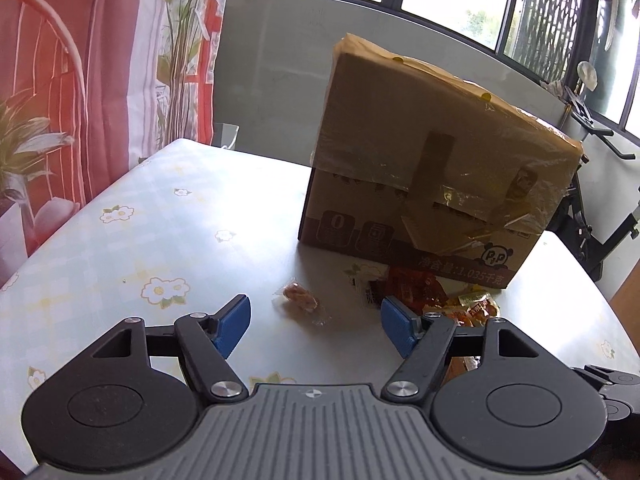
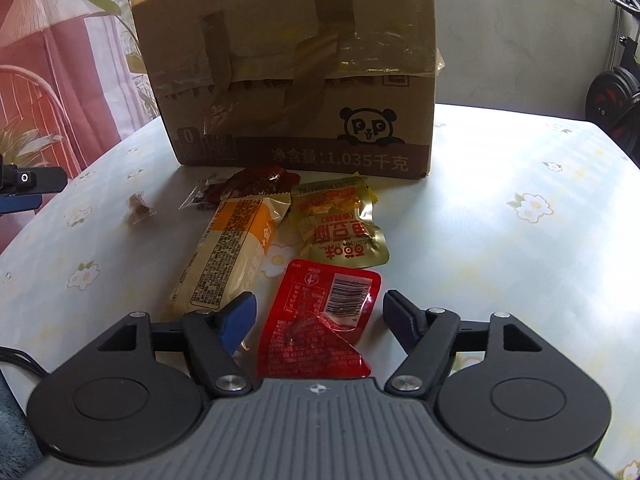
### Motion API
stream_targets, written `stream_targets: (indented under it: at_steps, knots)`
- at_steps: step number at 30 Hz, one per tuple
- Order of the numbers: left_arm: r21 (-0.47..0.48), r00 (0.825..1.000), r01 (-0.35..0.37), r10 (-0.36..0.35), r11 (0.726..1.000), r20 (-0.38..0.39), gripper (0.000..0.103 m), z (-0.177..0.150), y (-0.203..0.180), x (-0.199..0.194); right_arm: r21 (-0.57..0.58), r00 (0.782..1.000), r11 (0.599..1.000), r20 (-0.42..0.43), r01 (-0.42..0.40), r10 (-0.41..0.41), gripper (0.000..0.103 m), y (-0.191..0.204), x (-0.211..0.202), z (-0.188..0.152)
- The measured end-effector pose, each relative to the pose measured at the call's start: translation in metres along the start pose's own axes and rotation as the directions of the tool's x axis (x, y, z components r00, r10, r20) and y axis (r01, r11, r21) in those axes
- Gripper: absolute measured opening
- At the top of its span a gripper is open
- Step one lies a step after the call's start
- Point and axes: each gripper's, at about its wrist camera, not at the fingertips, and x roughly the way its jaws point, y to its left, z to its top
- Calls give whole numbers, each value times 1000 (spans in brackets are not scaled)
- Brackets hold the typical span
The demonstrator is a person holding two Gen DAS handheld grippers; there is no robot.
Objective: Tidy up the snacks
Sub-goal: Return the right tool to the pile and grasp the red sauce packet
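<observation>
Both claws stand wide apart and grip nothing. Left gripper point(image 1: 315, 322) hovers low over the flowered tablecloth point(image 1: 120, 248), with a small clear-wrapped candy point(image 1: 299, 297) lying on the cloth just beyond the gap between its blue pads. Right gripper point(image 2: 319, 318) hangs over a red snack packet point(image 2: 320, 320), which lies between its spread fingers without either pad pressing on it. To the left of that packet lies a long orange-and-white bar point(image 2: 228, 252); farther off, a yellow pouch point(image 2: 340, 224) and a dark red packet point(image 2: 256, 184). Behind them all, a taped cardboard box point(image 2: 296, 80) stands upright on the table's far side.
</observation>
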Motion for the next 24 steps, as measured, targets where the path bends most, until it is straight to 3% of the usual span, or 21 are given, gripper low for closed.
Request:
stream_targets:
  at_steps: [8, 15, 24]
  knots:
    - [28, 1000, 8, -8, 1000, -19, 75, -10, -7, 1, -112, 999, 993, -7, 44, -45, 72, 17, 0, -8]
    - [31, 999, 9, -8, 999, -32, 75, -14, -9, 1, -120, 999, 992, 4, 38, -38, 56, 14, -2, -9]
    - [44, 999, 16, -14, 999, -39, 75, -17, -15, 2, -90, 999, 996, 40, 10, -7, 54, 9, -6, -10]
